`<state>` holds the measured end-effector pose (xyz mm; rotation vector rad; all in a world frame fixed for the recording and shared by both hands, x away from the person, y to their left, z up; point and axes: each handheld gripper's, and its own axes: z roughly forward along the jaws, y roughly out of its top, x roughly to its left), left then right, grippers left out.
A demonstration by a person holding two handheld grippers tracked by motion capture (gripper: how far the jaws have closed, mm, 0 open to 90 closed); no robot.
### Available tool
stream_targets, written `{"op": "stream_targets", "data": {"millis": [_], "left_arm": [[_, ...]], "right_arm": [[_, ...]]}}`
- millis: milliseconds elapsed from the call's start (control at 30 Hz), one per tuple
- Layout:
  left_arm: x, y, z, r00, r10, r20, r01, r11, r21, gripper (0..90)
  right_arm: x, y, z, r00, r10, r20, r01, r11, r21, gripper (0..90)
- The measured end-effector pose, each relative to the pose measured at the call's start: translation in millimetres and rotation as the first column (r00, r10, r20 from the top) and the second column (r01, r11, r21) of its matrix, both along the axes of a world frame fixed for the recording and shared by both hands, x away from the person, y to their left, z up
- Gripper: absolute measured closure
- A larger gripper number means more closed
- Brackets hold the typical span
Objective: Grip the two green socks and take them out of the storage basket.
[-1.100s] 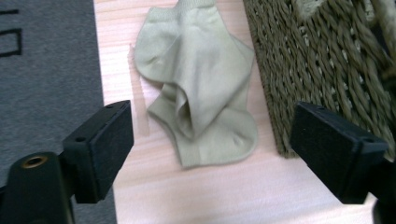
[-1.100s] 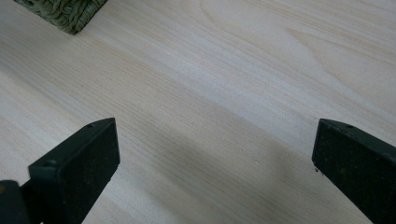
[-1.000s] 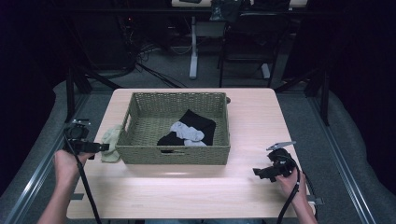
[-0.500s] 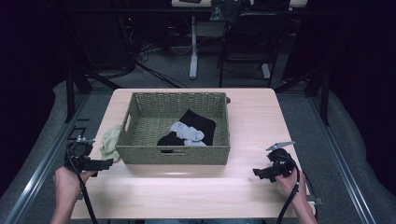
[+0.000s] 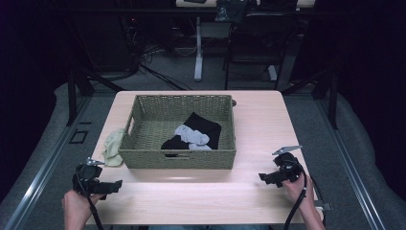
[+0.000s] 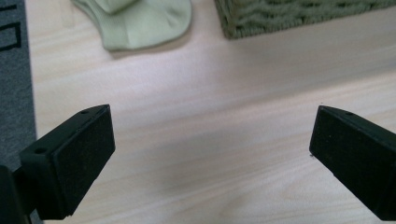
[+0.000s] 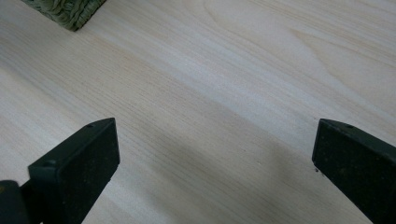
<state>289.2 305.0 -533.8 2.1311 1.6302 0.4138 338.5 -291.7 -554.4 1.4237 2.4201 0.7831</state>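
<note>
A green woven basket (image 5: 177,128) is seen in the middle of the light wood counter (image 5: 258,124). Inside the basket, a black sock (image 5: 207,125) and a grey sock (image 5: 191,135) are piled together toward the right side. A pale green sock (image 5: 113,147) is laid flat on the counter, just beside the left wall of the basket. It is also seen at the top of the left gripper view (image 6: 140,21), next to the basket corner (image 6: 299,16).

The left tool (image 5: 112,186) is held low over the near left corner of the counter. Its jaws are spread wide apart, and nothing is held between them (image 6: 212,149). The right tool (image 5: 264,178) is held over the near right part of the counter, well apart from the basket. Its jaws are also spread wide, with only bare wood between them (image 7: 215,163).
</note>
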Motion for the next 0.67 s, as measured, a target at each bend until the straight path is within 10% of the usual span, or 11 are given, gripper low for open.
{"op": "stream_targets", "data": {"millis": [667], "left_arm": [[-15.6, -6.9, -27.4, 1.0000, 0.010, 0.000, -0.010, 0.9999, -0.008, 0.1]], "right_arm": [[0.6, 0.5, 0.0, 1.0000, 0.002, 0.007, -0.002, 1.000, 0.000, 0.0]]}}
